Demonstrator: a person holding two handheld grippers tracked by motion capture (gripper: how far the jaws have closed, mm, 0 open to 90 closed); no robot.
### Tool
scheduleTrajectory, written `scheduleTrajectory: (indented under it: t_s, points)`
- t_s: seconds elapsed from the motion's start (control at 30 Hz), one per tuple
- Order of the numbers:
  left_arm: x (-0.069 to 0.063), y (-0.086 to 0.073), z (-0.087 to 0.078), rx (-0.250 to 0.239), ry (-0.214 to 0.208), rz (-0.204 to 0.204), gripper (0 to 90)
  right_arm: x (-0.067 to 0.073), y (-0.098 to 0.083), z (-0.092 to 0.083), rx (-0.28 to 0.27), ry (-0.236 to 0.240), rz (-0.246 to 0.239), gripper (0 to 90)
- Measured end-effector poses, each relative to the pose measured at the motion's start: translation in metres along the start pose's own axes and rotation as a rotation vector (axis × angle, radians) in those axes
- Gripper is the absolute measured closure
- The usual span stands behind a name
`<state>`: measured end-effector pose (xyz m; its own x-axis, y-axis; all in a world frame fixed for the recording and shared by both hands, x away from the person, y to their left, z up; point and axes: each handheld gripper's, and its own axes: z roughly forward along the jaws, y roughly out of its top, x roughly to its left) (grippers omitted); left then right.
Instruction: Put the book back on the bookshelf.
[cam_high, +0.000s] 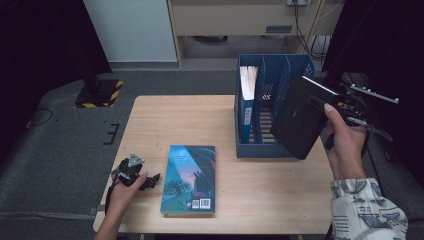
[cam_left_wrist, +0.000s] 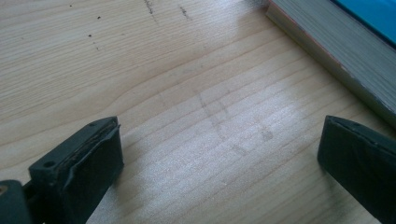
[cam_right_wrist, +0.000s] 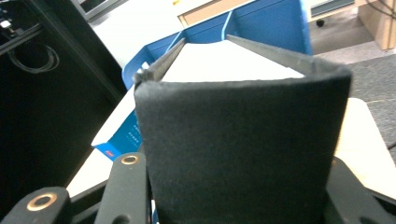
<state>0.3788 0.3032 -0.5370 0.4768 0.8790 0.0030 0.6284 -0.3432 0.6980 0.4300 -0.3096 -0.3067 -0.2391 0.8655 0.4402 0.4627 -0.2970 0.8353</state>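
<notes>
A light wooden table (cam_high: 200, 115) stands on grey carpet (cam_high: 60, 145), black curtains (cam_high: 40, 40) flanking a pale wall panel (cam_high: 132, 30) behind.

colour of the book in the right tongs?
Black cover, white page edges; clearest in the right gripper view.

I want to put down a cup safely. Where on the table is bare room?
The table is bare from its far left corner to the blue file rack, and in front of that rack, right of the teal book. It is crowded between that book and the left gripper.
</notes>
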Motion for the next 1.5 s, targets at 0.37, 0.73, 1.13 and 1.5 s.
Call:
scheduleTrajectory:
  t_s: [0.37,0.73,1.13,1.5]
  points:
    - [0.000,0.000,0.000,0.003,0.000,0.001,0.0,-0.010,0.007,0.002,0.000,-0.034,0.001,52.7]
    - [0.000,0.000,0.000,0.005,-0.002,0.008,0.0,-0.021,0.025,0.015,-0.001,-0.105,-0.034,52.7]
    - [0.000,0.000,0.000,0.005,-0.003,0.008,0.0,-0.029,0.039,0.039,-0.008,-0.180,-0.105,52.9]
    - [0.000,0.000,0.000,0.007,-0.002,0.008,0.0,-0.032,0.034,0.066,0.020,-0.204,-0.117,52.9]
